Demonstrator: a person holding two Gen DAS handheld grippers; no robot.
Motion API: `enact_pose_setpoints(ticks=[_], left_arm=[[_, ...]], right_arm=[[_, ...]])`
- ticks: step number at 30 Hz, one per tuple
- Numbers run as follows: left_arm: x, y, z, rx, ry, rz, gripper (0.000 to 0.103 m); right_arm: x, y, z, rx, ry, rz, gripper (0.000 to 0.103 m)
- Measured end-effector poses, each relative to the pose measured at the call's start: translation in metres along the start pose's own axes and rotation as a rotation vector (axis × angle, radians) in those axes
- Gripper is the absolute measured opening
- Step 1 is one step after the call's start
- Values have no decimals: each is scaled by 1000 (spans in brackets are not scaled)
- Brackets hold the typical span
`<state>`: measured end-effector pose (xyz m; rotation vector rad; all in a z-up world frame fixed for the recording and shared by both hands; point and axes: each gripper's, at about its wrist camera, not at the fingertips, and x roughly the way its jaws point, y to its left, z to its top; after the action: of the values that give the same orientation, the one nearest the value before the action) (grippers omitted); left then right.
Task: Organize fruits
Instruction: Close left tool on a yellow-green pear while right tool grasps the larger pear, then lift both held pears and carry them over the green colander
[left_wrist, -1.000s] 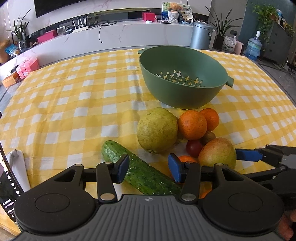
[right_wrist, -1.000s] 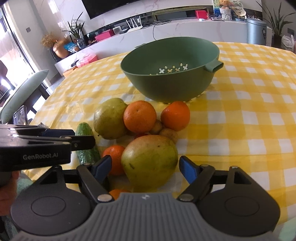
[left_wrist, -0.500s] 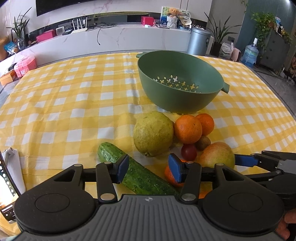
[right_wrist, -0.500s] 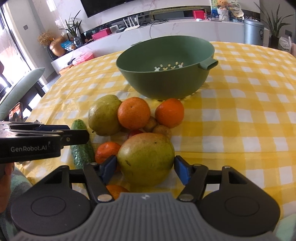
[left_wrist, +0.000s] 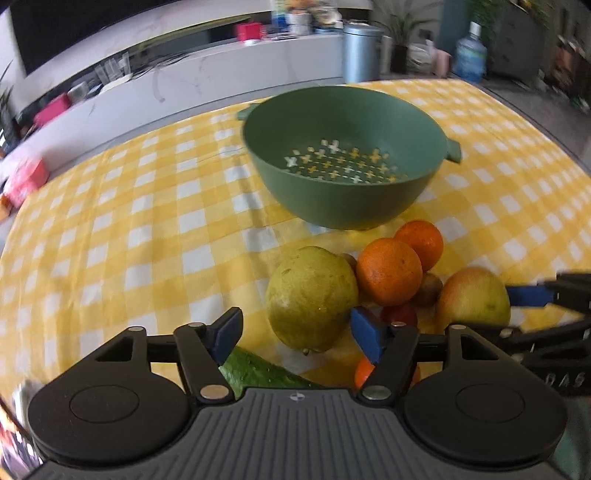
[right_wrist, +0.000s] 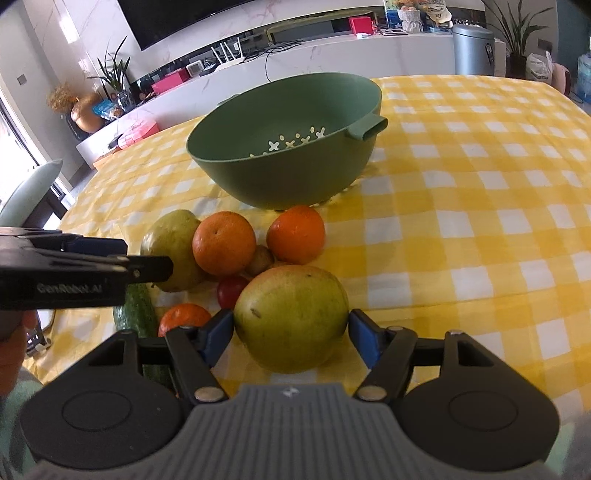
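Left gripper (left_wrist: 295, 330) pointing down at the fruit pile, jaws opening and wide apart, gripping nothing; pear (left_wrist: 312, 297) just ahead between the blue pads but untouched, cucumber (left_wrist: 258, 371) under the near pad. Right gripper (right_wrist: 290, 332) set round the mango (right_wrist: 291, 317), both blue pads at its sides and seemingly touching the skin, mango resting on the cloth. Fruit bunched near the table's (right_wrist: 480, 192) near edge: pear on the pile's left, two oranges (right_wrist: 224, 243) side by side behind the mango, a tomato (right_wrist: 231, 291) and small brown fruits (right_wrist: 260, 260) tucked between them, a third orange (right_wrist: 183, 319) low down beside the cucumber. Green colander (right_wrist: 284, 158) farther toward the table's middle, just behind the oranges, upright, nothing inside but its cross-shaped holes. Yellow checked cloth over the whole table. Left-wrist view blurred, far details hard to make out. Part of a hand (right_wrist: 11, 343) at the left edge of the right-wrist view, holding the left gripper
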<state>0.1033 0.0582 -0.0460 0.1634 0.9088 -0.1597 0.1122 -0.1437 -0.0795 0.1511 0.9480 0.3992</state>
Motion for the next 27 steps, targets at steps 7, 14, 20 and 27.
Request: enact_pose_setpoints(ticks=[7, 14, 20, 27], left_arm=[[10, 1, -4, 32, -29, -36, 79], [20, 0, -4, 30, -17, -44, 79], [20, 4, -6, -12, -31, -66, 71], [15, 0, -9, -7, -48, -19, 71]], right_arm=[[5, -2, 1, 22, 5, 15, 68], [9, -1, 1, 16, 15, 20, 68], [9, 1, 0, -6, 11, 17, 67], [6, 4, -2, -29, 0, 22, 66]])
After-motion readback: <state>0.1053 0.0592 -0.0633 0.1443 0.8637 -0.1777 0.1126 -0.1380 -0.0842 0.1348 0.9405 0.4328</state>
